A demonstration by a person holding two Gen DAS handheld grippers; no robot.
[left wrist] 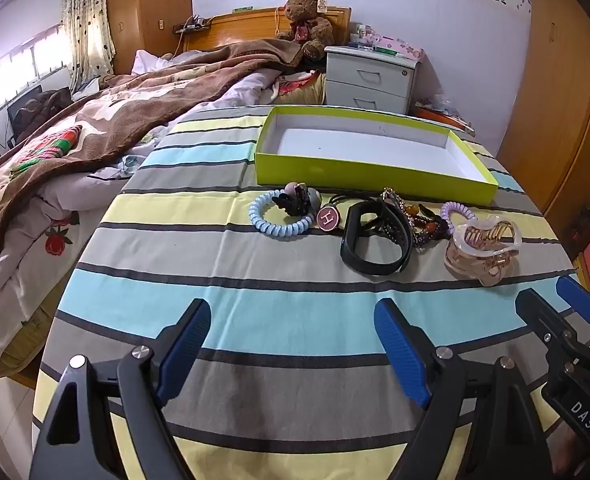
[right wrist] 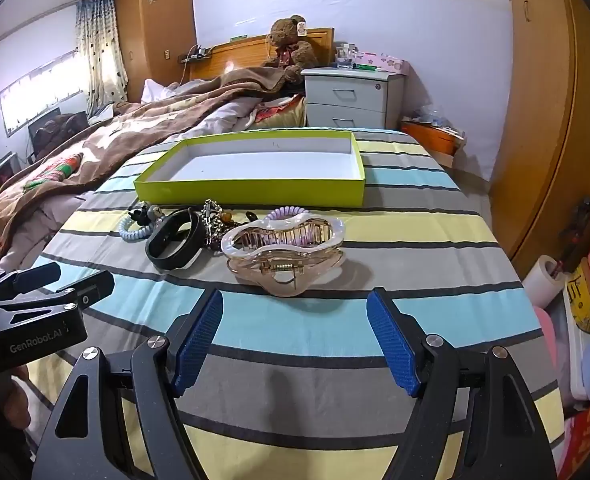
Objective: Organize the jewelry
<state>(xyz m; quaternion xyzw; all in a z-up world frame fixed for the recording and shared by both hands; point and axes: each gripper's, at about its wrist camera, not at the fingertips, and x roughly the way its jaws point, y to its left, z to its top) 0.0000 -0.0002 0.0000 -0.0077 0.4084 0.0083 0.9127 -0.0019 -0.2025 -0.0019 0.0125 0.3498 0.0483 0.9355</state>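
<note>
A row of jewelry lies on the striped cloth in front of an empty lime-green box (left wrist: 359,174) (right wrist: 255,194). From left: a blue spiral hair tie (left wrist: 281,216), a black bow clip (left wrist: 293,200), a round "H" badge (left wrist: 328,218), a black wristband (left wrist: 375,240) (right wrist: 175,242), a beaded chain piece (left wrist: 423,224), a purple spiral tie (left wrist: 457,212) and a clear claw clip (left wrist: 483,244) (right wrist: 285,246). My left gripper (left wrist: 295,344) is open and empty, short of the row. My right gripper (right wrist: 295,340) is open and empty, just short of the claw clip.
The table is round with a striped cloth (left wrist: 255,280). A bed with a brown blanket (left wrist: 115,120) lies to the left. A white nightstand (left wrist: 369,80) stands behind the box. A wooden wardrobe (right wrist: 535,100) stands to the right, with clutter (right wrist: 575,300) at its foot.
</note>
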